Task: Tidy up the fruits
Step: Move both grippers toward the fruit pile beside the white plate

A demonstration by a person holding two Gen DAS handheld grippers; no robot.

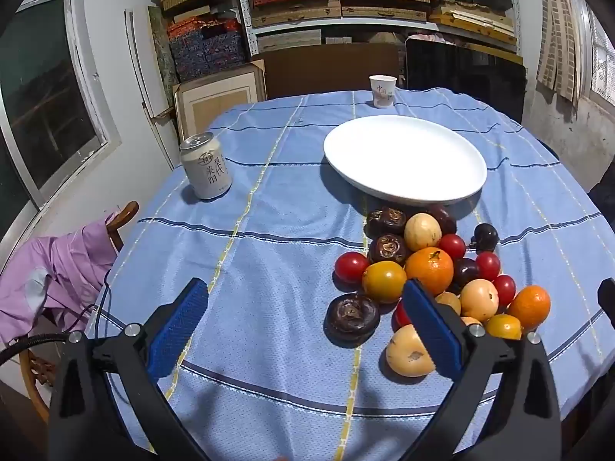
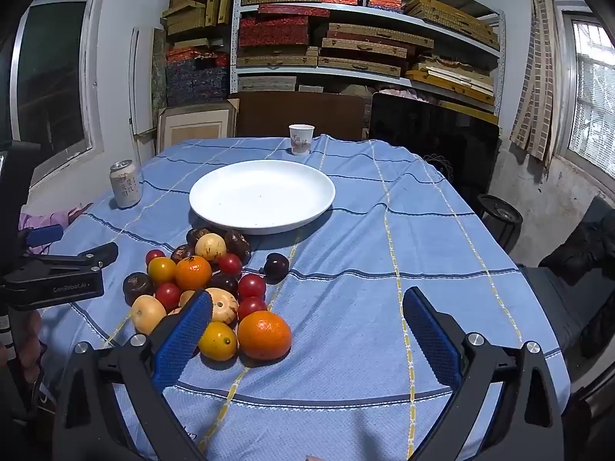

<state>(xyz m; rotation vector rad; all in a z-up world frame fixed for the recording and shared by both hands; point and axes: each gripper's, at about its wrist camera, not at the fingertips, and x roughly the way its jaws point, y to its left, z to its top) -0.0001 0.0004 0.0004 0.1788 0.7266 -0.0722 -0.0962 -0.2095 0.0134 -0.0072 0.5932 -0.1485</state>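
— What have you got in front of you, nearest first?

— My left gripper (image 1: 303, 309) stands spread as wide as it goes, nothing between the blue ribbed pads, only cloth below. My right gripper (image 2: 307, 319) is just as wide and holds nothing either; its left pad sits in front of the fruit pile (image 2: 207, 288). From the right view I can read "GenRobot.AI" on the black body of the left tool.

— And the fruit?

— It lies heaped on the tablecloth (image 1: 269, 230), a blue woven cloth with dark blue and yellow-white stripes forming a grid. There are smooth round oranges (image 2: 264, 335), glossy red cherry tomatoes (image 1: 351, 267), yellow tomatoes (image 1: 383, 281), pale cream fruits with speckled skin (image 1: 422, 231), and flat, dark brown, wrinkled ones like water chestnuts (image 1: 351, 317). A dark plum (image 2: 276, 267) sits a little apart on the pile's right side.

— Beyond that?

— Just behind the pile is a wide, shallow white plate (image 1: 403, 161), glossy and bare. To its left stands a pale metal drink can (image 1: 205, 167) with Chinese characters I cannot make out. Near the far table edge is a small white paper cup (image 1: 382, 91) with red print, too small to read. Behind the table, metal shelves (image 2: 361, 19) carry stacked flat boxes, some patterned in red and blue.
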